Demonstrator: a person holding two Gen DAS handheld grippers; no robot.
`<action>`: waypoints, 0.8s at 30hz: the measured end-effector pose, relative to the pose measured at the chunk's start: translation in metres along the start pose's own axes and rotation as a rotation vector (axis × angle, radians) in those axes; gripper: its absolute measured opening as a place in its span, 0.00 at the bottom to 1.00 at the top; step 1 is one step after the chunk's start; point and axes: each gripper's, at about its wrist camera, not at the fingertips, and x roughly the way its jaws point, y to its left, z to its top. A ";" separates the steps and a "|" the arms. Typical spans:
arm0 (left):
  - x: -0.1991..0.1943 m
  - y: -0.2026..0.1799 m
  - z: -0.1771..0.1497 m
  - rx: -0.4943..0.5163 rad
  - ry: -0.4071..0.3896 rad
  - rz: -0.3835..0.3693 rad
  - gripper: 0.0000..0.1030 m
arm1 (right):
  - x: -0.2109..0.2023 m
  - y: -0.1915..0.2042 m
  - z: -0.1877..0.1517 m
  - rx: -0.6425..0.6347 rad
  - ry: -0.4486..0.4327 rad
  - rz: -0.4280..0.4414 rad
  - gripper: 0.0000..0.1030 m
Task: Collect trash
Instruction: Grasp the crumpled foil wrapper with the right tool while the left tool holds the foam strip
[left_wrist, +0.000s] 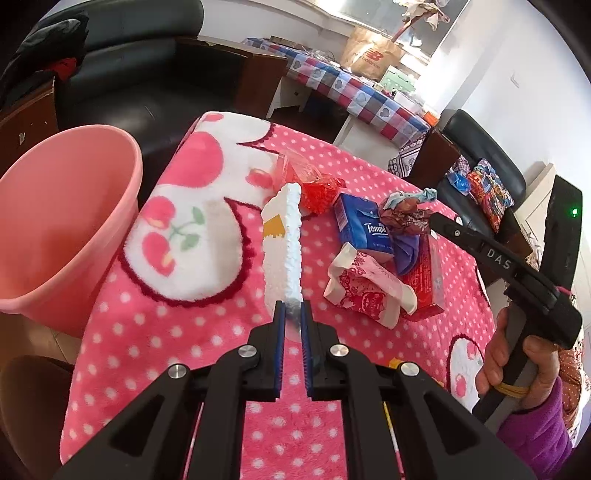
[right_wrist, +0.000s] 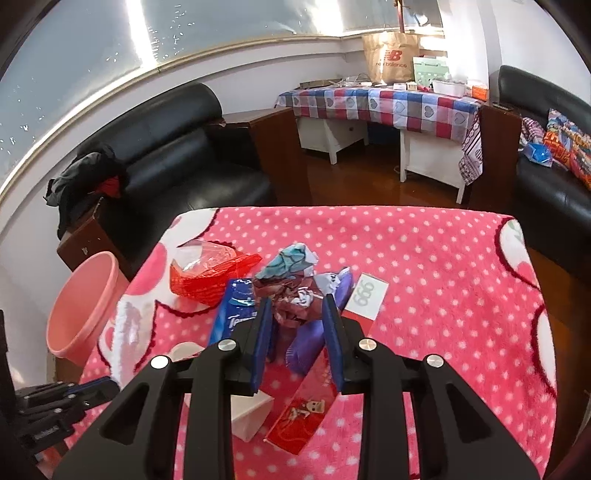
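Observation:
My left gripper (left_wrist: 292, 308) is shut on a white foam strip (left_wrist: 286, 243) and holds it upright above the pink dotted blanket (left_wrist: 166, 332). The pink bin (left_wrist: 55, 229) stands to its left, off the table edge, and shows in the right wrist view (right_wrist: 85, 314). My right gripper (right_wrist: 297, 306) is shut on a crumpled brown and teal wrapper (right_wrist: 291, 291), lifted above the trash pile; it also shows in the left wrist view (left_wrist: 404, 214). Under it lie a blue Tempo tissue pack (right_wrist: 234, 310), a purple wrapper (right_wrist: 306, 343) and a red box (right_wrist: 306, 413).
A red plastic bag (right_wrist: 207, 277) and a red-patterned white paper cup (left_wrist: 365, 291) lie on the blanket. Black sofas (right_wrist: 173, 155) stand behind and to the right. A checked-cloth desk (right_wrist: 380, 103) stands at the back.

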 end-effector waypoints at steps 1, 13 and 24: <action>-0.001 0.001 0.000 -0.002 -0.001 -0.002 0.07 | 0.000 0.000 -0.001 -0.005 -0.001 -0.004 0.11; -0.017 0.001 0.000 0.024 -0.055 -0.001 0.07 | -0.041 0.000 -0.006 -0.002 -0.077 -0.013 0.10; -0.046 0.013 0.005 0.026 -0.154 0.032 0.07 | -0.065 0.035 -0.009 -0.047 -0.111 0.045 0.10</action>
